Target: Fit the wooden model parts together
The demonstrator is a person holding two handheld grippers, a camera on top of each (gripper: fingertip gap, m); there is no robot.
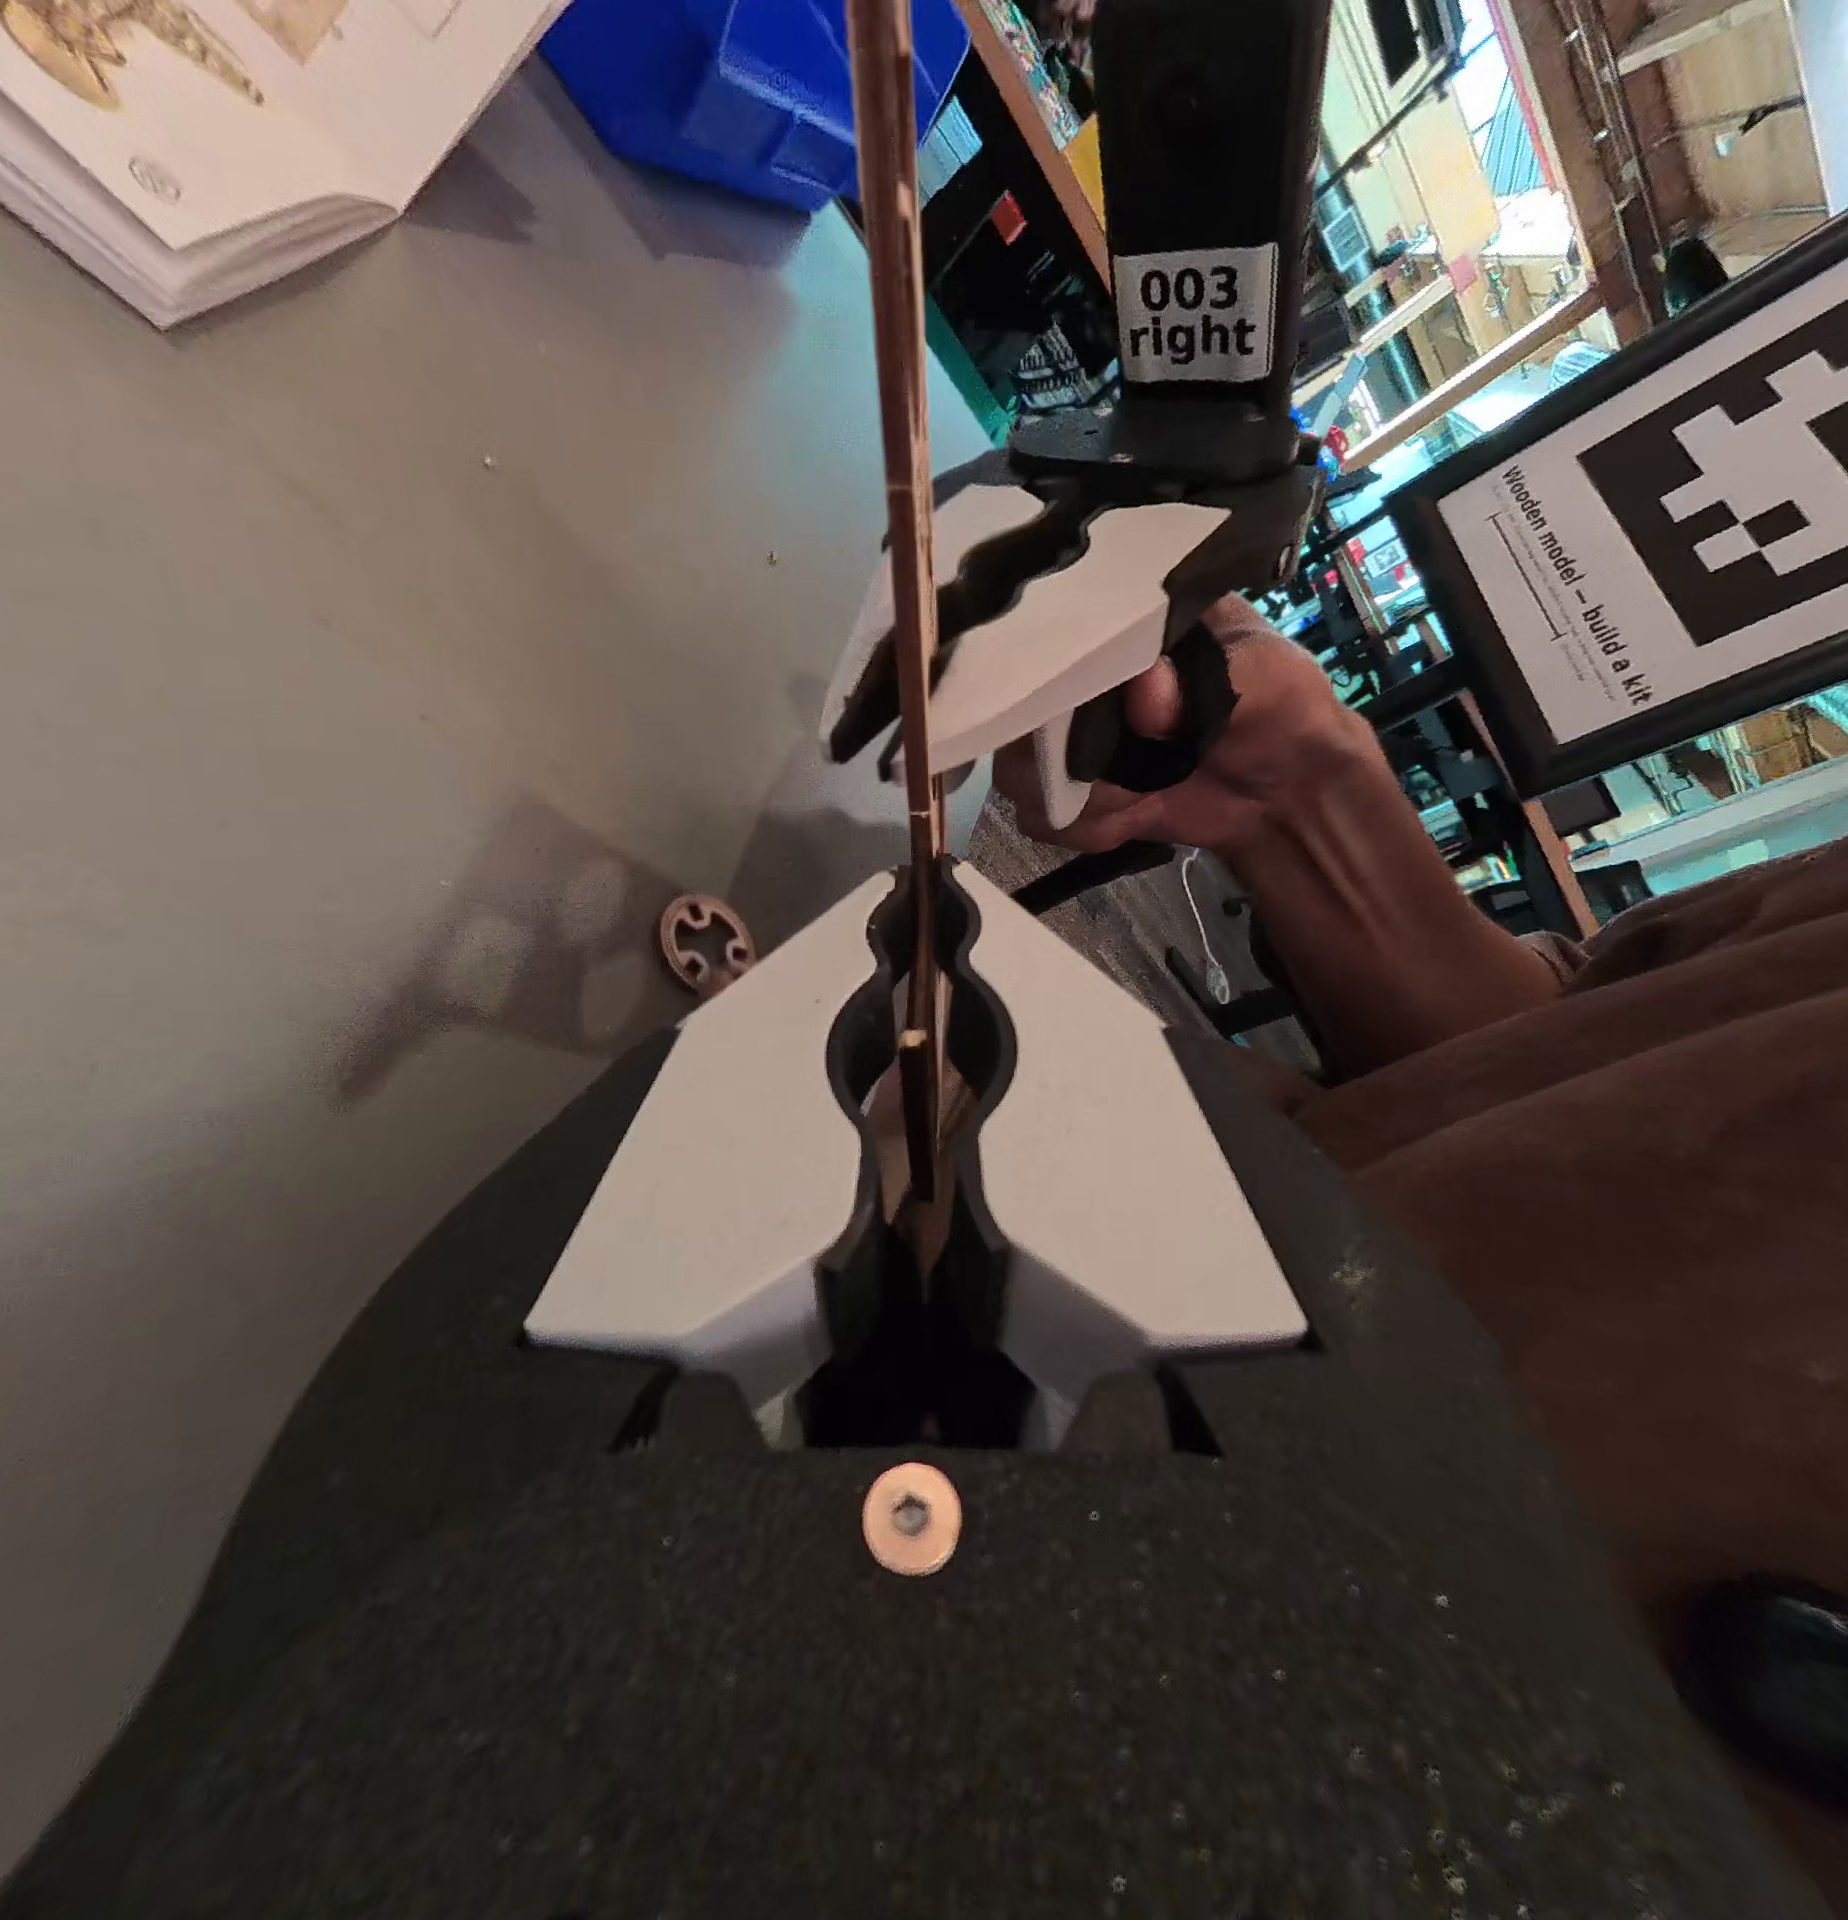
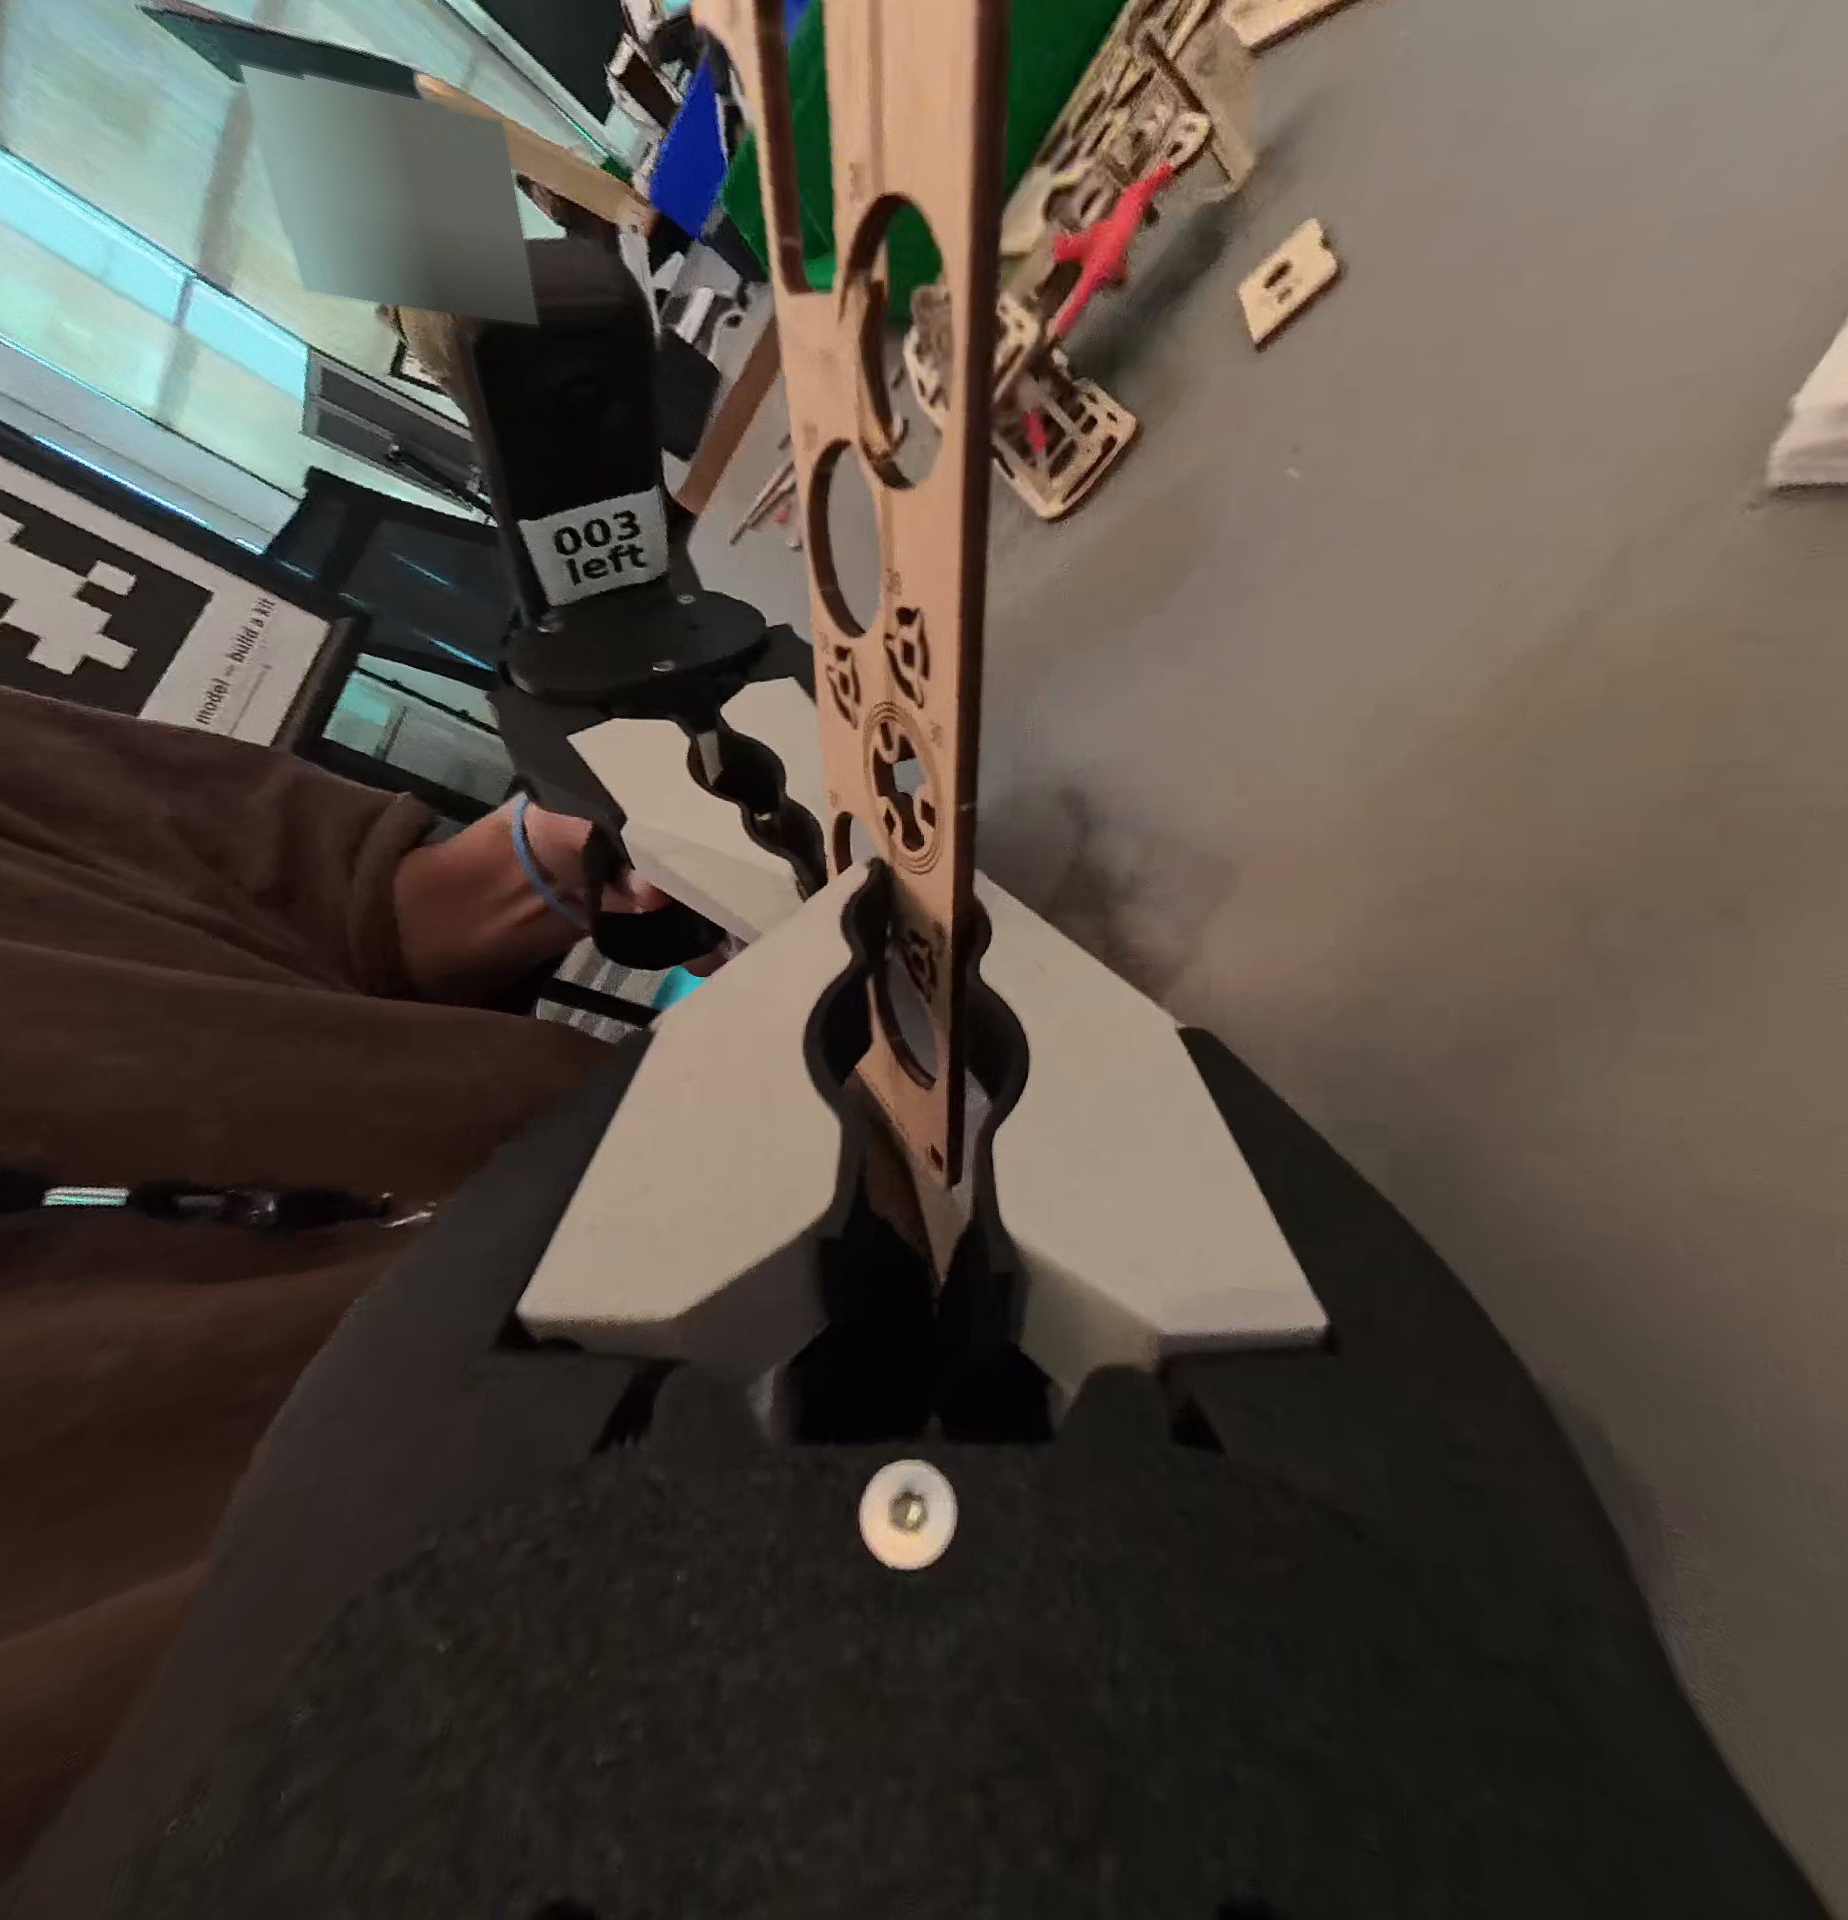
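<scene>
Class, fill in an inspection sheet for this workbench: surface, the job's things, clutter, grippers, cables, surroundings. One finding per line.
Surface: grey tabletop, bare in the middle.
Job's things: wooden parts sheet with cut-out holes, held upright; small round wooden piece lying loose on the table; part-built wooden model farther off.
Clutter: open booklet; blue bin; red piece by the model.
Grippers: left gripper shut on the sheet's edge; right gripper shut on the same sheet.
Cables: thin white cord beyond the table edge.
Surroundings: framed marker sign; shelving behind it; person's brown sleeve.
</scene>
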